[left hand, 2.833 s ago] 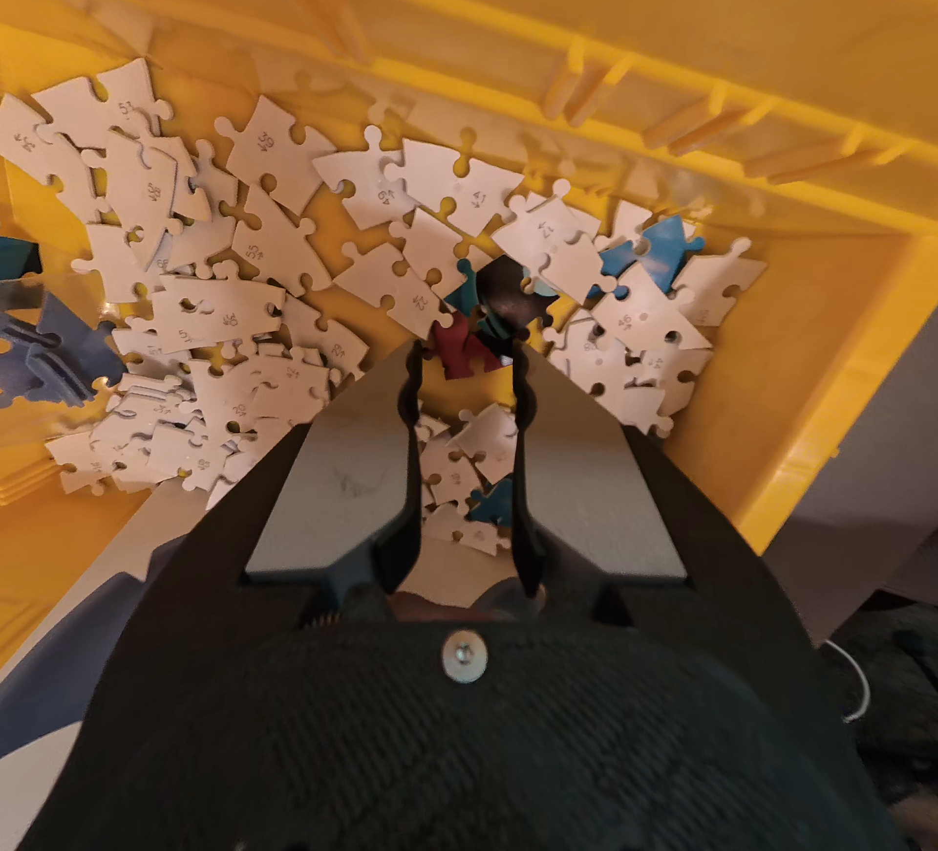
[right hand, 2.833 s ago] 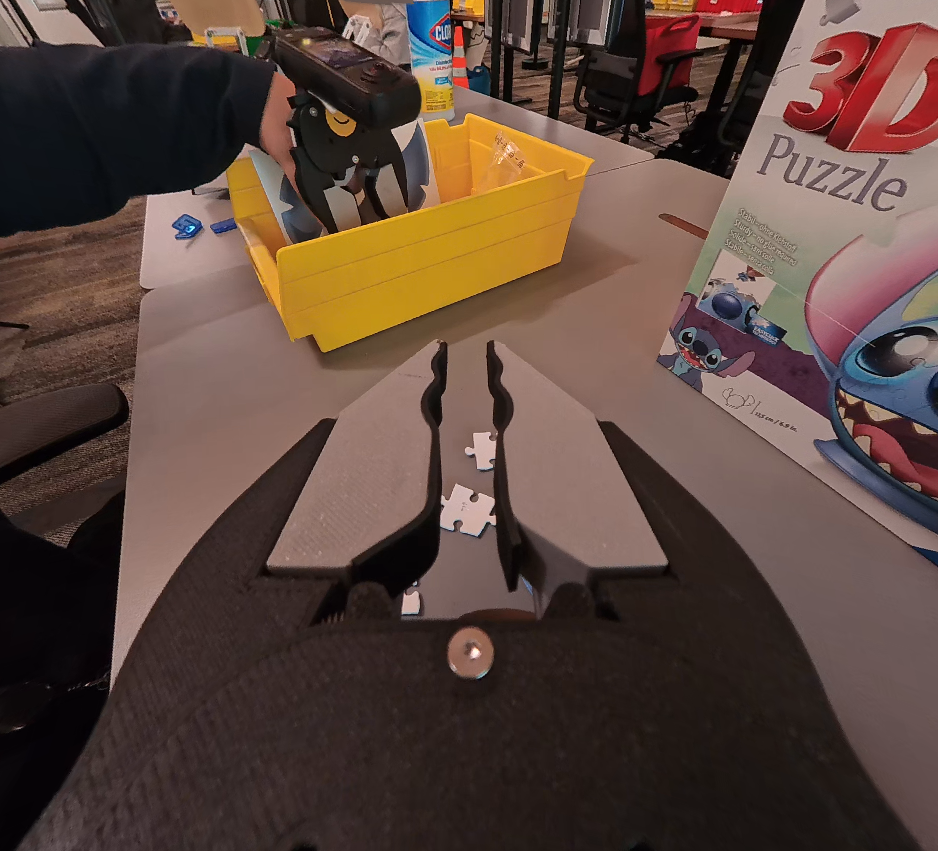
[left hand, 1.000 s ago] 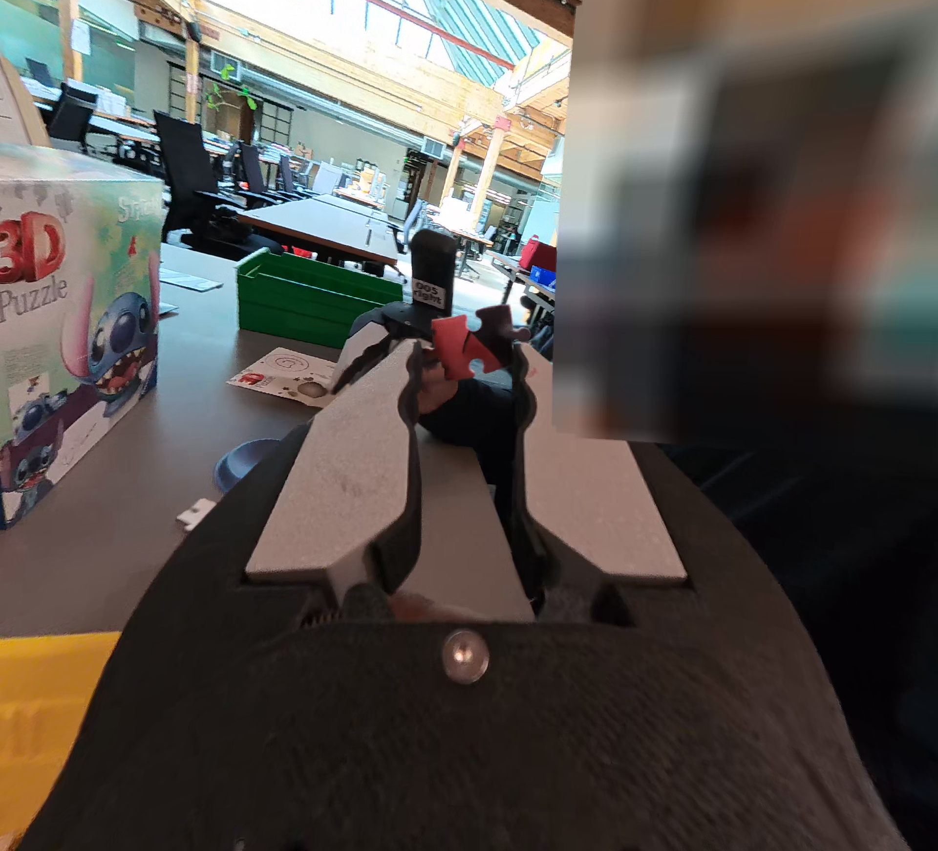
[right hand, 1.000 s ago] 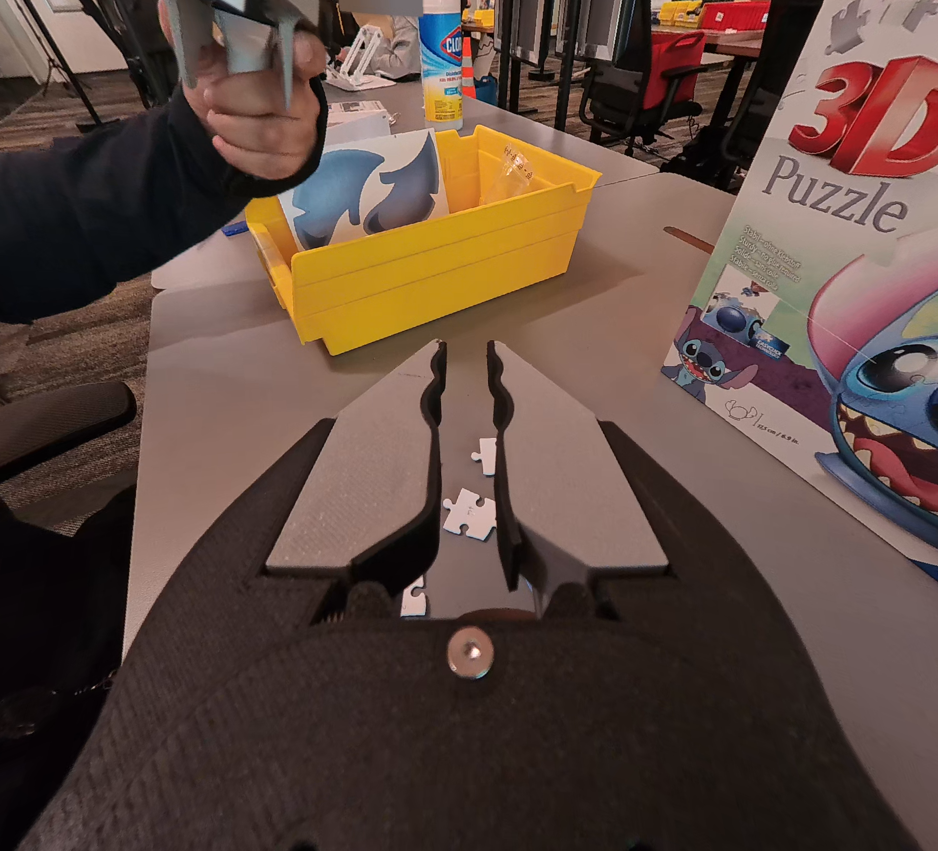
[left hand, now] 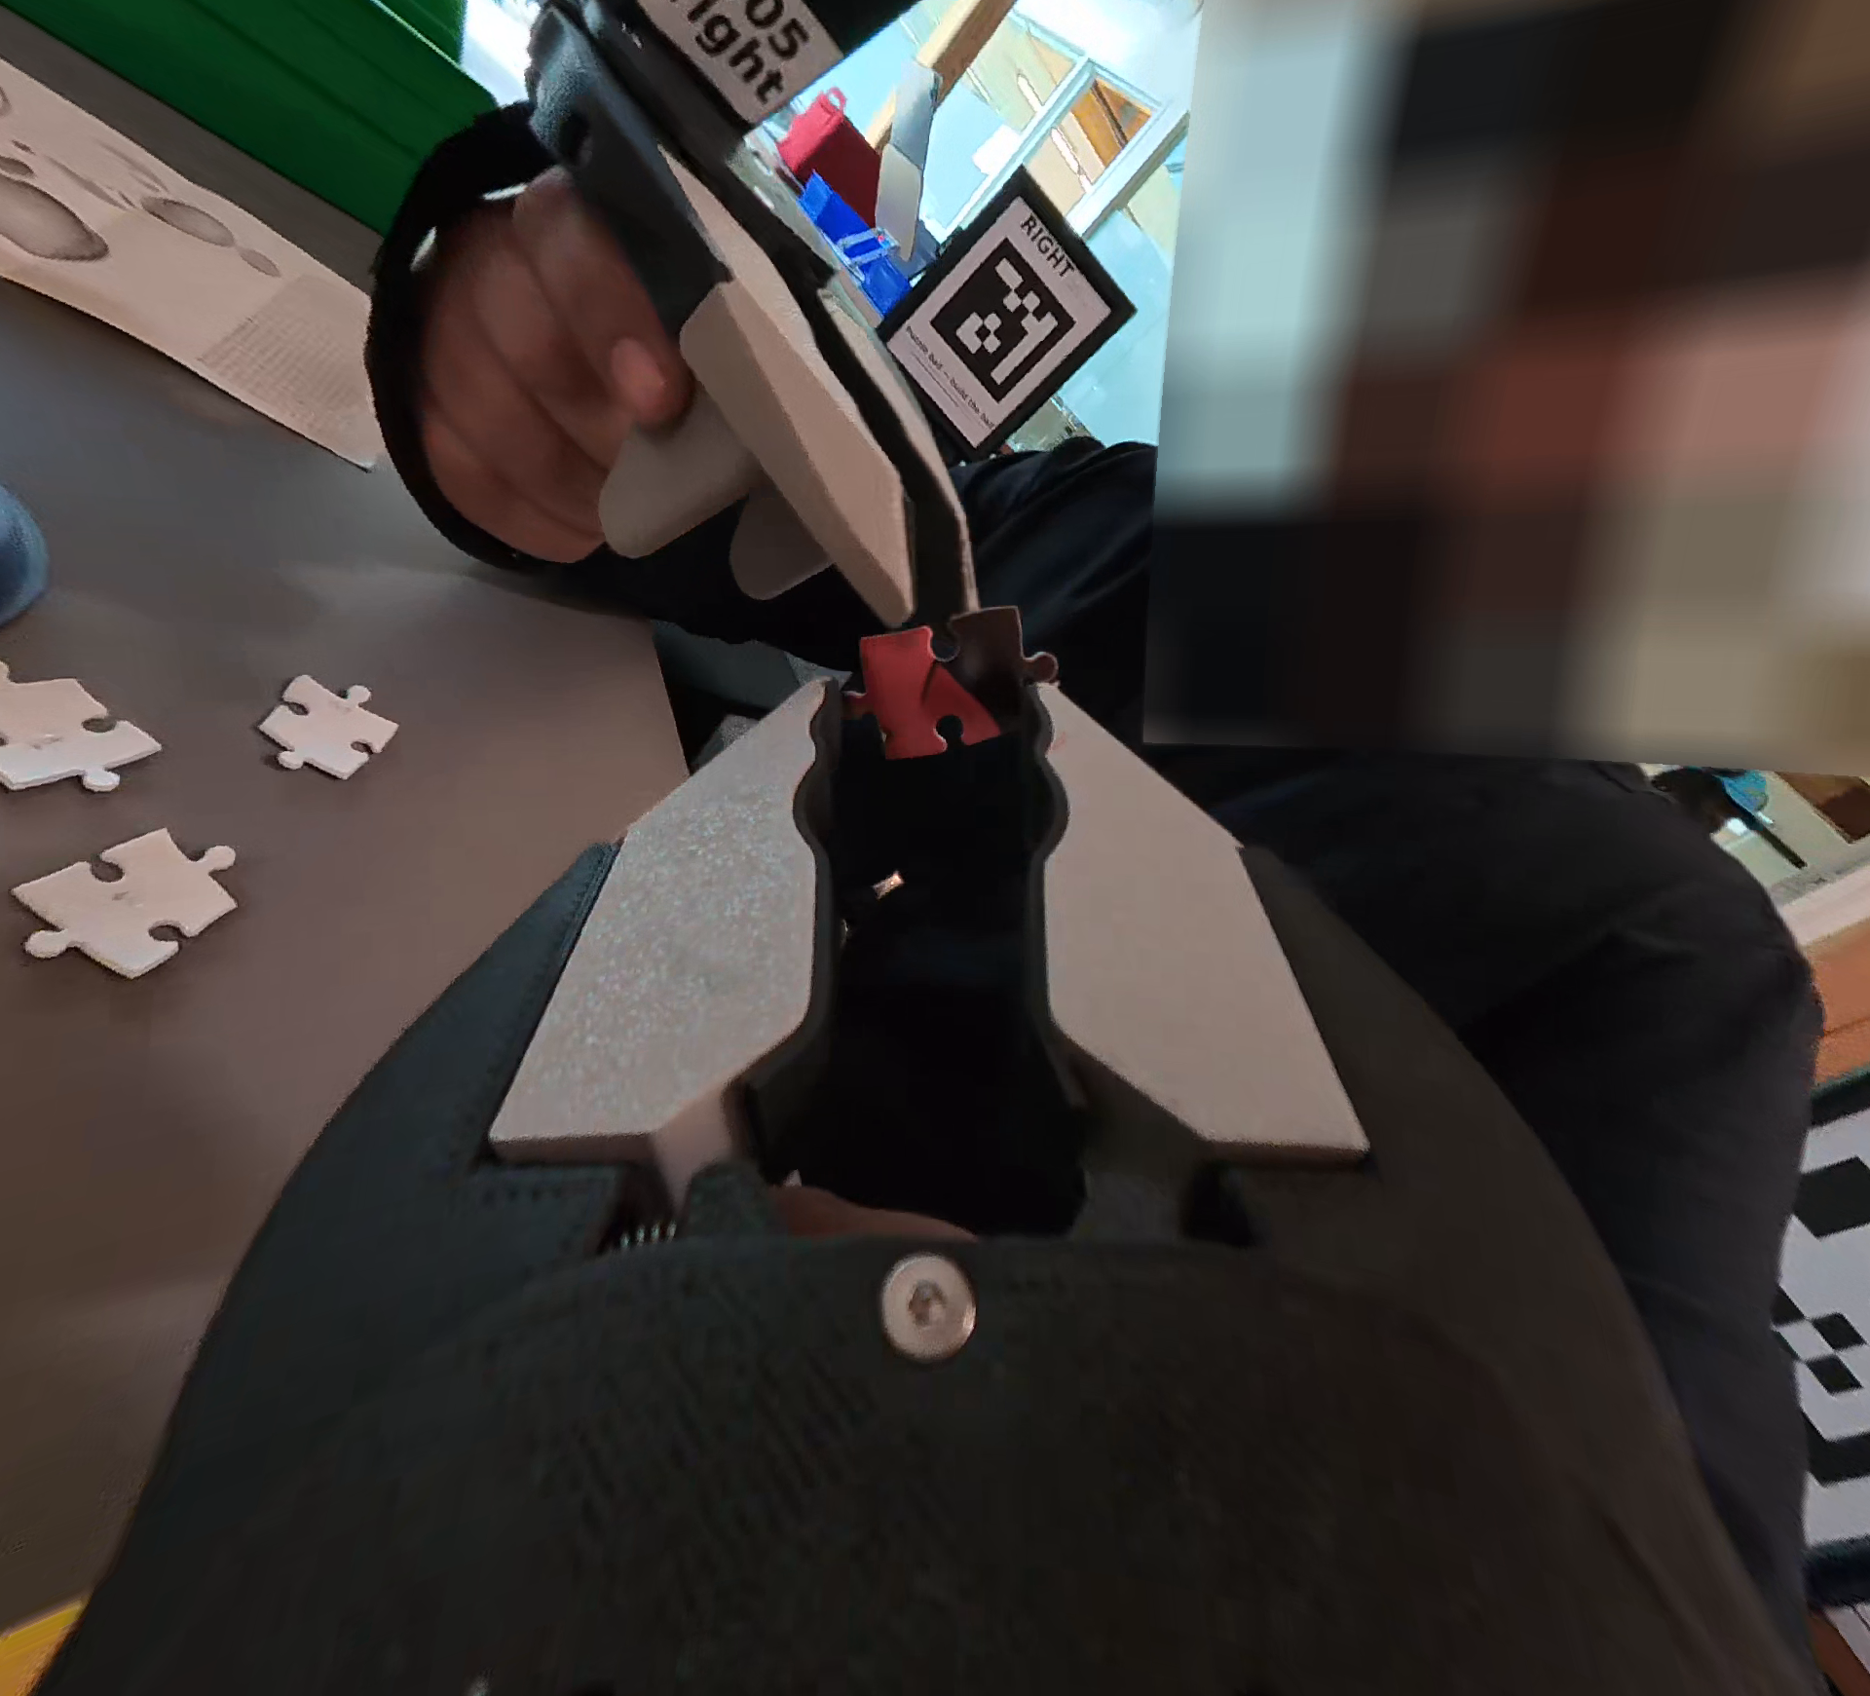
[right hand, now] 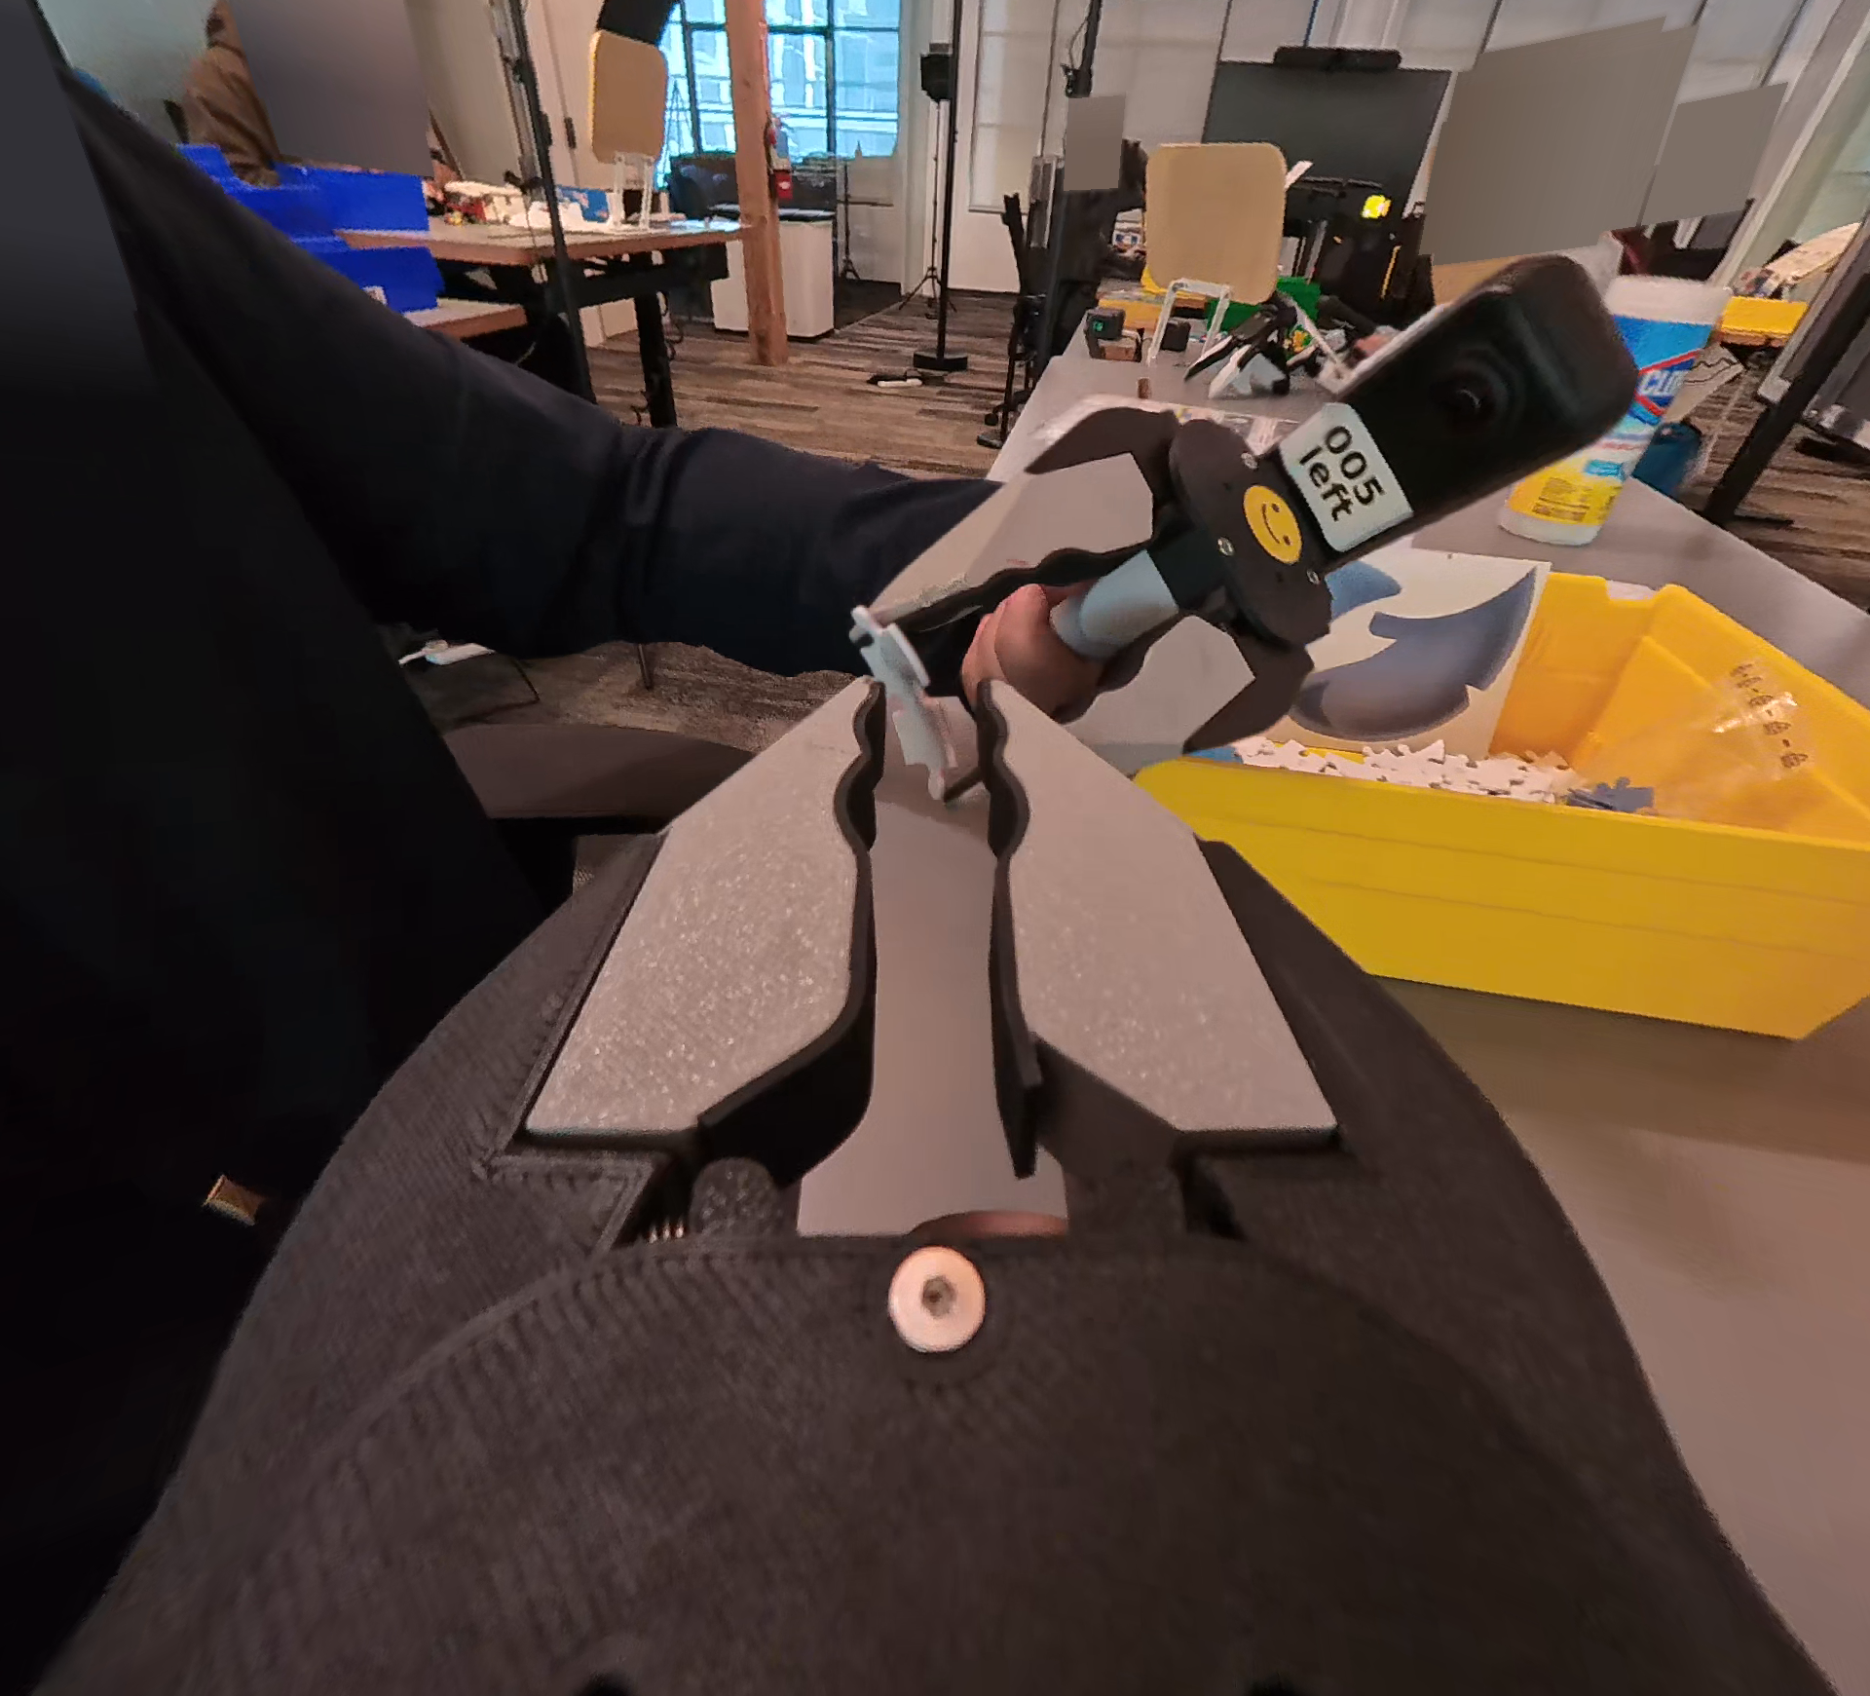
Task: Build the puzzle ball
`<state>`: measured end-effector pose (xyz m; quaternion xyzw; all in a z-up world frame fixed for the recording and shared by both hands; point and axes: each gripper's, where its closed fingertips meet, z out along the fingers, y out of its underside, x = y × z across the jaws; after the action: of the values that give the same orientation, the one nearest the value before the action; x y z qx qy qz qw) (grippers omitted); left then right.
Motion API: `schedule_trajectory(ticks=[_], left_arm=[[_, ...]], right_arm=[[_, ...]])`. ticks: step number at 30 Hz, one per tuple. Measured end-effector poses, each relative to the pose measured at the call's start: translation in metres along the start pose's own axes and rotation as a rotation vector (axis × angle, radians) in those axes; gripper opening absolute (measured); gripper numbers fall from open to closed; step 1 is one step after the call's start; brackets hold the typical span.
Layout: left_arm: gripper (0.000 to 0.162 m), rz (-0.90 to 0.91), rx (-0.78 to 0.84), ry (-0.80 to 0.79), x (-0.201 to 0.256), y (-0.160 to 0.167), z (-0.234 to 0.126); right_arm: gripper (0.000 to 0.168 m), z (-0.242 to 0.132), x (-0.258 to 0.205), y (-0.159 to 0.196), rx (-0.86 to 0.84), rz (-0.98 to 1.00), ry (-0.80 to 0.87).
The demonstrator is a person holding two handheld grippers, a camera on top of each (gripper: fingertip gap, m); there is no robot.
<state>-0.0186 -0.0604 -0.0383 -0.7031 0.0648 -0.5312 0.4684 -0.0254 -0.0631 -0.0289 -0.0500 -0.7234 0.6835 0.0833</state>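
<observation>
My left gripper (left hand: 936, 711) is shut on a puzzle piece (left hand: 926, 691), red and dark on its printed face, held across its width at the fingertips. In the right wrist view the same piece (right hand: 906, 716) shows its white back, edge-on. My right gripper (right hand: 929, 701) has its jaws a little apart, with the piece standing between the tips. In the left wrist view the right gripper (left hand: 936, 610) comes down from the upper left and meets the top of the piece. The left gripper (right hand: 890, 635) reaches in from the right.
A yellow bin (right hand: 1518, 898) holding several white pieces (right hand: 1417, 767) and a blue printed sheet (right hand: 1417, 635) stands on the grey table to the right. Loose white pieces (left hand: 329, 726) lie on the table (left hand: 455, 838) at left. A green bin (left hand: 202, 8) and a paper sheet (left hand: 152, 261) lie behind. My two grippers' fingertips are within a few centimetres of each other.
Both grippers have come together. The right gripper has lifted off the table and turned left. The left gripper has brought the piece between the right gripper's fingertips.
</observation>
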Motion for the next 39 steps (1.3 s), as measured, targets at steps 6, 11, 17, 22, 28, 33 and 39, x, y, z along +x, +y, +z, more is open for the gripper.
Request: schedule_trajectory(ticks=[6,11,17,22,28,33,39], left_arm=[[0.033,-0.009,-0.025,0.020,-0.003,0.003,0.006],[0.027,-0.001,0.015,0.022,0.000,-0.002,0.002],[0.026,0.139,0.066,-0.408,-0.037,-0.009,-0.033],[0.026,0.248,0.123,-0.644,-0.046,-0.012,-0.041],[0.017,0.285,0.121,-0.769,-0.063,-0.012,-0.039],[0.000,0.294,0.104,-0.773,-0.061,-0.015,-0.036],[0.000,0.214,0.194,-0.850,-0.041,-0.048,-0.091]], right_arm=[[0.003,0.004,-0.005,0.010,-0.043,-0.020,-0.023],[0.000,0.002,-0.006,0.010,-0.028,0.007,-0.035],[0.000,-0.002,0.034,0.036,-0.100,0.186,0.125],[0.000,-0.005,0.054,0.048,-0.095,0.339,0.178],[0.000,-0.003,0.051,0.049,-0.093,0.338,0.176],[0.000,-0.005,0.055,0.049,-0.075,0.348,0.187],[0.008,-0.013,0.063,0.053,-0.073,0.362,0.226]])
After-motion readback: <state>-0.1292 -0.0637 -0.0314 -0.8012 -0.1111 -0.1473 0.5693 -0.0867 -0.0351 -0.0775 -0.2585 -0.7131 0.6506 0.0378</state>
